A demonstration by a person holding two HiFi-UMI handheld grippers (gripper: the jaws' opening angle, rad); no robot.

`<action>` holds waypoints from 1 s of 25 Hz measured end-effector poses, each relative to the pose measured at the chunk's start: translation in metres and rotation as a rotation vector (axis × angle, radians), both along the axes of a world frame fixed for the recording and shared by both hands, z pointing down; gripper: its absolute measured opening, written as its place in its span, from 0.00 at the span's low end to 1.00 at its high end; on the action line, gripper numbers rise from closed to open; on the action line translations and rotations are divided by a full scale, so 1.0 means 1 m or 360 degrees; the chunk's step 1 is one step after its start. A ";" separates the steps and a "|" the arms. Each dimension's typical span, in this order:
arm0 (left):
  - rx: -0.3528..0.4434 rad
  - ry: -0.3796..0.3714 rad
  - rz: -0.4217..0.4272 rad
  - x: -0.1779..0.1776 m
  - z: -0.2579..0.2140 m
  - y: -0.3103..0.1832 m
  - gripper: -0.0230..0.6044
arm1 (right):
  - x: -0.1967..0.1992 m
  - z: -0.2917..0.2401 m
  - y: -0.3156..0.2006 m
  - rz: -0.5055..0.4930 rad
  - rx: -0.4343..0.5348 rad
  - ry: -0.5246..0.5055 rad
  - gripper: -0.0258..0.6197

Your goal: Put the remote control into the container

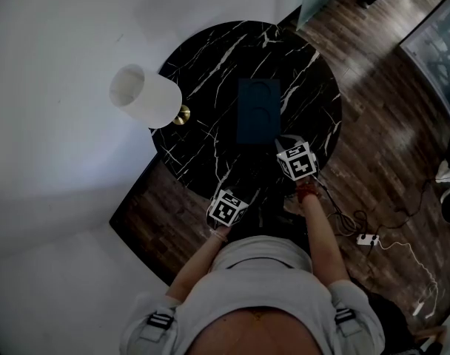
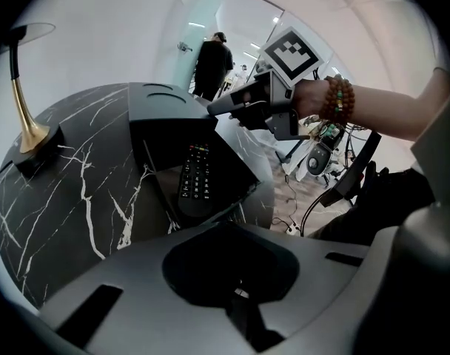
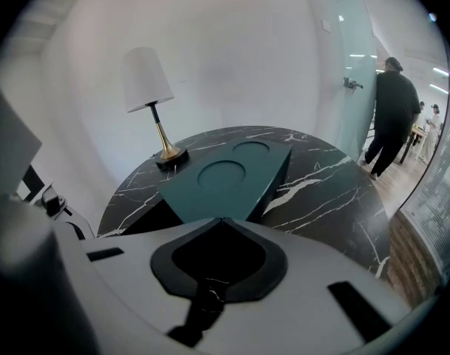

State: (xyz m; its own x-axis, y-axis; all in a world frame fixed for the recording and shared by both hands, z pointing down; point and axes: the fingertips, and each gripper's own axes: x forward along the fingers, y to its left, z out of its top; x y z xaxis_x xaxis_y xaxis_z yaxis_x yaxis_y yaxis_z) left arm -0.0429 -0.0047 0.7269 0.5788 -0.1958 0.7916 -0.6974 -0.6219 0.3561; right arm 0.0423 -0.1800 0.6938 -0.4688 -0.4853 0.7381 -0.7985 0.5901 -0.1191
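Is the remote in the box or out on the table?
In. The remote control lies face up in the open drawer sticking out of the container, not on the marble table.

The bench (image 1: 203,109) is polished black stone with white veins, like marble, and glossy; the container (image 1: 257,109) is smooth and matt, dark teal, and the remote control (image 2: 196,180) is black plastic. The lamp (image 1: 145,95) has a matt white shade, perhaps cloth, on a shiny brass-coloured metal stem, and the floor (image 1: 373,124) is dark wood planks. My left gripper (image 2: 231,226) and my right gripper (image 3: 221,220) are smooth matt grey plastic.
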 end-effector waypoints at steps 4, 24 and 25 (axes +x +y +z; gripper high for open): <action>0.0007 0.0000 -0.0012 0.001 0.001 -0.006 0.05 | 0.000 0.000 0.000 -0.0008 -0.0001 0.0002 0.06; 0.0030 -0.0003 -0.0034 0.003 -0.002 -0.035 0.05 | 0.000 -0.001 -0.001 -0.0015 -0.0017 0.0016 0.06; 0.0031 -0.0002 -0.0034 0.002 -0.002 -0.036 0.05 | 0.000 -0.001 -0.001 -0.0016 -0.0020 0.0018 0.06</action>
